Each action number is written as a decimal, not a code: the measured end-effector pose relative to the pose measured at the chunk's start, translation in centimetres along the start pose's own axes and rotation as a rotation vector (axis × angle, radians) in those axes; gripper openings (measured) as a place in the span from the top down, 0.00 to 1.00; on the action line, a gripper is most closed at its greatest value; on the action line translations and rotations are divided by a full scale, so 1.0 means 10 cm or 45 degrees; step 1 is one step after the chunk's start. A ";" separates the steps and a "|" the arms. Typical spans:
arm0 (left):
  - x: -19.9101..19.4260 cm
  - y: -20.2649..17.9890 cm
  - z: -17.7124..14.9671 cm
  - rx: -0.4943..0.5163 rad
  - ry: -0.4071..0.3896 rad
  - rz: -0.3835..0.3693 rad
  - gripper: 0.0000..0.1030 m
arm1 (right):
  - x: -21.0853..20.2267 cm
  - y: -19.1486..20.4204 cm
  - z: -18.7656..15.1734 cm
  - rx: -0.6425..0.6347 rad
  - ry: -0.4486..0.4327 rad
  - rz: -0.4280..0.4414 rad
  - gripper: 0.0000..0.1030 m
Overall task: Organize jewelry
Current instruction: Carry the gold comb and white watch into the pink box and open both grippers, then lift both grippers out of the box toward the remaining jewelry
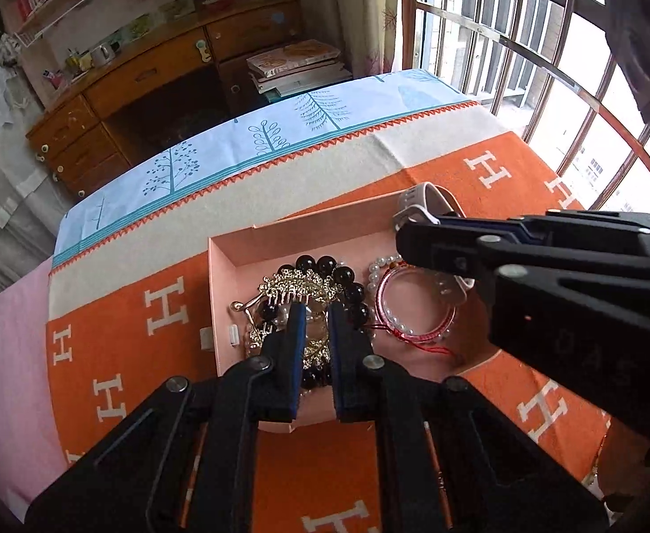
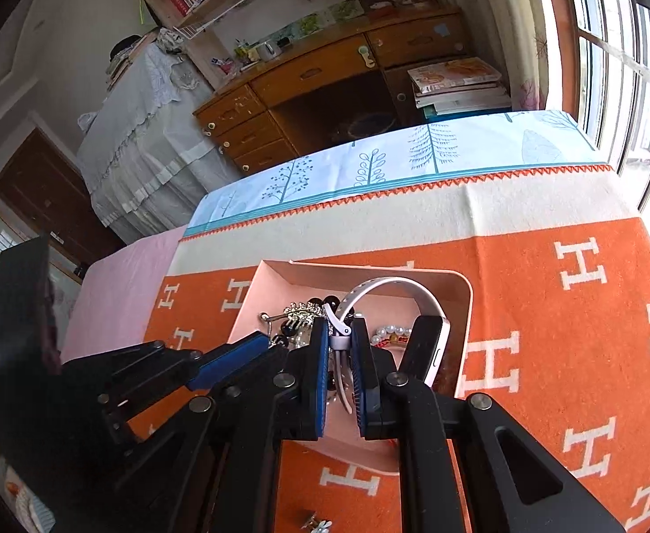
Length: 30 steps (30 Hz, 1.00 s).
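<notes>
A pink tray (image 1: 236,248) (image 2: 464,293) sits on the orange blanket. It holds a gold hair comb (image 1: 291,286), a black bead bracelet (image 1: 347,282), a pearl bracelet (image 1: 376,268) and a pink bangle (image 1: 413,306). My left gripper (image 1: 313,311) hangs over the comb and black beads with its jaws a little apart and nothing between them. My right gripper (image 2: 339,333) is shut on the strap of a pale pink smartwatch (image 2: 396,286) and holds it over the tray; it also shows in the left wrist view (image 1: 422,197).
A small metal trinket (image 2: 316,524) lies on the orange blanket (image 2: 547,333) in front of the tray. The table's far edge carries a blue tree-print cloth (image 1: 280,133). A wooden desk (image 1: 147,75) and a barred window (image 1: 524,44) lie beyond.
</notes>
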State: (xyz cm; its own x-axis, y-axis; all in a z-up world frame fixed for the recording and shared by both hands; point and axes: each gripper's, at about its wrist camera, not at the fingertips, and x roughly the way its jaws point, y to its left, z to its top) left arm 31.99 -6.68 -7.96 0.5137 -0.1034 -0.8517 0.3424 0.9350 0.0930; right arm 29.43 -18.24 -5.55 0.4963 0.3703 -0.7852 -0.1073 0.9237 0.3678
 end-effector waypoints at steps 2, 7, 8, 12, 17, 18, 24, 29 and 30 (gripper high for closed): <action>-0.06 0.05 -0.05 -0.027 -0.009 0.012 0.92 | 0.14 -0.02 0.01 -0.002 0.029 -0.035 0.90; -0.23 0.13 -0.25 -0.049 -0.042 0.027 0.93 | 0.41 -0.06 -0.01 0.003 0.093 -0.039 0.71; -0.27 0.13 -0.29 -0.037 -0.058 0.031 0.92 | 0.41 -0.05 -0.02 0.002 0.084 -0.040 0.68; -0.43 0.10 -0.49 0.005 -0.092 0.062 0.92 | 0.30 0.01 -0.11 -0.022 0.048 -0.028 0.67; -0.59 0.16 -0.68 -0.065 -0.055 -0.001 0.93 | 0.10 0.07 -0.27 -0.049 0.030 -0.008 0.67; -0.63 0.17 -0.72 -0.073 -0.052 0.006 0.93 | 0.06 0.09 -0.29 -0.055 0.023 0.001 0.67; -0.93 0.33 -0.96 -0.195 -0.116 0.033 0.93 | -0.31 0.14 -0.57 -0.083 -0.033 0.055 0.67; -1.20 0.47 -1.18 -0.289 -0.172 0.104 0.93 | -0.68 0.04 -0.83 -0.053 -0.098 0.092 0.67; -1.24 0.48 -1.22 -0.294 -0.178 0.111 0.93 | -0.75 0.01 -0.87 -0.044 -0.112 0.096 0.67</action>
State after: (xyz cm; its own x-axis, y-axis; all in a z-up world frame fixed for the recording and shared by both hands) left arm 17.62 3.23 -3.24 0.6426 -0.0502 -0.7645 0.1120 0.9933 0.0289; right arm 18.17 -20.08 -3.97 0.5590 0.4306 -0.7086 -0.1762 0.8968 0.4059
